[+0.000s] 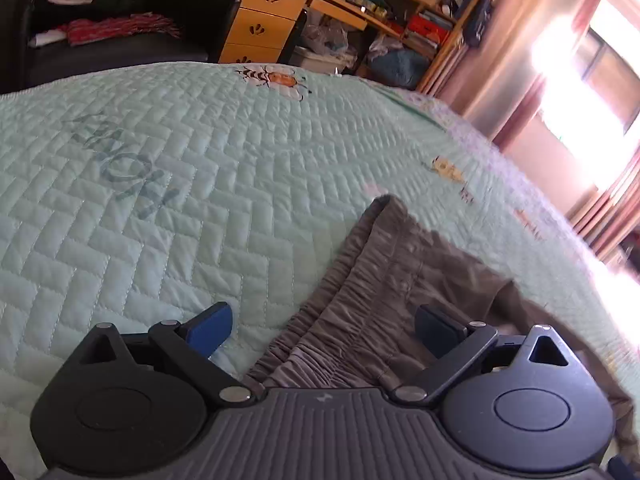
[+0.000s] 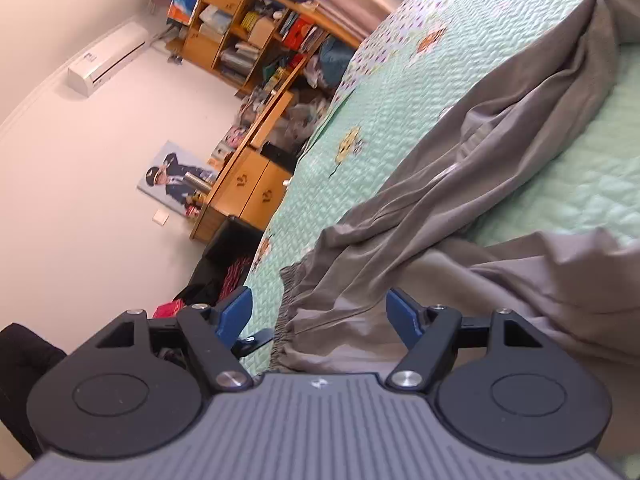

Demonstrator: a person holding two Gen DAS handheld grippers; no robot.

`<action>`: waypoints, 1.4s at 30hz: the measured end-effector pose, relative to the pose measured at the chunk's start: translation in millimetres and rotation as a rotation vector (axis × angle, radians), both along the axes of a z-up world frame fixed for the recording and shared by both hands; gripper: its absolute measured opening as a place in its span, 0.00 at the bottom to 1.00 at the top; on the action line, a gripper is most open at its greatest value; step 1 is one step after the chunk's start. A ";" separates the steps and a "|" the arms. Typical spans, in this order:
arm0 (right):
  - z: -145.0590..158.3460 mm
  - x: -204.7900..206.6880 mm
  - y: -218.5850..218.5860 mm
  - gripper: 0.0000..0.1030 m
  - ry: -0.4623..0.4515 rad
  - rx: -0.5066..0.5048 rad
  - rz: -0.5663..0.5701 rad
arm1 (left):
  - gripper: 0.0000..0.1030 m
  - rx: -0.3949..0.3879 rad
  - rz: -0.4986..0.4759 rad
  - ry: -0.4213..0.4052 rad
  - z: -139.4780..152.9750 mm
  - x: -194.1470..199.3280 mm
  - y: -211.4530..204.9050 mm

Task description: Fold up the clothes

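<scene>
A pair of grey trousers (image 1: 384, 280) with a gathered elastic waistband lies on the mint-green quilted bedspread (image 1: 180, 184). In the left wrist view my left gripper (image 1: 324, 332) is open, its blue-padded jaws wide apart over the waistband end. In the right wrist view the trousers (image 2: 460, 184) stretch away across the bed, legs creased and spread. My right gripper (image 2: 320, 316) is open, jaws either side of the waistband (image 2: 286, 312) near the bed's edge. Neither gripper holds cloth.
A black sofa (image 1: 120, 32) with red and white clothes stands beyond the bed. A wooden desk with drawers (image 1: 260, 20) and cluttered shelves (image 1: 420, 4) stand behind. Curtains and a bright window (image 1: 580, 80) are at right. An air conditioner (image 2: 106, 58) hangs on the wall.
</scene>
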State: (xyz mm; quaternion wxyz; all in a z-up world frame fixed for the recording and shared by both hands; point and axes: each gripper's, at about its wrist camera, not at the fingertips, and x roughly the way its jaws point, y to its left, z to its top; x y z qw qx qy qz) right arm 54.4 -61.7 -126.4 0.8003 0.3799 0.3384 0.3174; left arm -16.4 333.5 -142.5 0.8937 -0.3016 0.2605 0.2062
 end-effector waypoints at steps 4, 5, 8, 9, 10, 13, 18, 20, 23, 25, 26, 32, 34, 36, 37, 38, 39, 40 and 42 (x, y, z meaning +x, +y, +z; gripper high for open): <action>3.8 -10.6 -14.5 0.73 -0.051 -0.058 -0.024 | 0.96 0.113 -0.041 -0.163 34.3 -15.7 -31.1; 5.0 -15.2 -19.3 0.73 -0.067 -0.091 -0.029 | 0.99 0.124 -0.093 -0.216 42.4 -17.9 -42.1; 8.3 -35.1 -43.8 0.73 -0.096 -0.186 -0.073 | 0.99 0.142 -0.222 -0.216 46.3 -4.8 -71.0; 9.7 -42.7 -52.6 0.73 -0.100 -0.205 -0.100 | 0.99 0.148 -0.229 -0.166 42.3 4.2 -78.0; 12.0 -50.5 -64.5 0.73 -0.107 -0.222 -0.137 | 0.99 0.154 -0.237 -0.116 38.2 13.3 -85.0; 21.1 -73.0 -110.3 0.73 -0.134 -0.283 -0.312 | 0.99 0.111 -0.184 0.113 9.9 43.1 -78.5; 17.6 -98.3 -198.4 0.77 -0.066 -0.384 -0.684 | 0.99 0.119 -0.161 0.106 9.2 38.6 -78.9; 5.4 -101.1 -225.2 0.77 -0.015 -0.459 -0.801 | 0.99 0.136 -0.158 0.123 6.2 43.6 -81.2; -17.6 -94.8 -249.4 0.77 0.035 -0.525 -0.835 | 0.99 0.178 -0.148 0.141 3.1 50.3 -87.2; -32.2 -87.6 -265.9 0.77 0.065 -0.513 -0.828 | 0.99 0.204 -0.138 0.152 1.3 55.9 -88.9; -38.3 -81.9 -274.4 0.77 0.080 -0.484 -0.829 | 0.99 0.216 -0.132 0.157 0.1 53.2 -91.9; -53.2 -36.5 -311.6 0.77 0.074 -0.383 -0.908 | 0.99 0.210 -0.086 0.143 -0.8 52.5 -91.0; -56.4 -12.6 -319.9 0.77 0.080 -0.359 -0.858 | 1.00 0.211 -0.072 0.145 -1.4 54.4 -91.1; -57.0 11.7 -314.7 0.78 0.100 -0.416 -0.746 | 1.00 0.221 -0.063 0.154 -1.8 57.0 -92.8; -55.4 20.6 -308.0 0.76 0.098 -0.476 -0.697 | 1.00 0.227 -0.060 0.160 -2.0 58.3 -93.9; -53.9 25.4 -301.7 0.72 0.099 -0.533 -0.675 | 1.00 0.235 -0.060 0.166 -2.3 59.3 -95.3; -53.2 27.5 -298.3 0.50 0.103 -0.559 -0.661 | 1.00 0.241 -0.060 0.169 -2.7 59.8 -96.1; -52.8 29.0 -296.0 0.19 0.108 -0.570 -0.646 | 1.00 0.247 -0.060 0.172 -3.0 60.3 -96.6; -52.1 21.6 -294.6 0.11 0.110 -0.527 -0.624 | 1.00 0.254 -0.062 0.175 -3.6 60.6 -96.9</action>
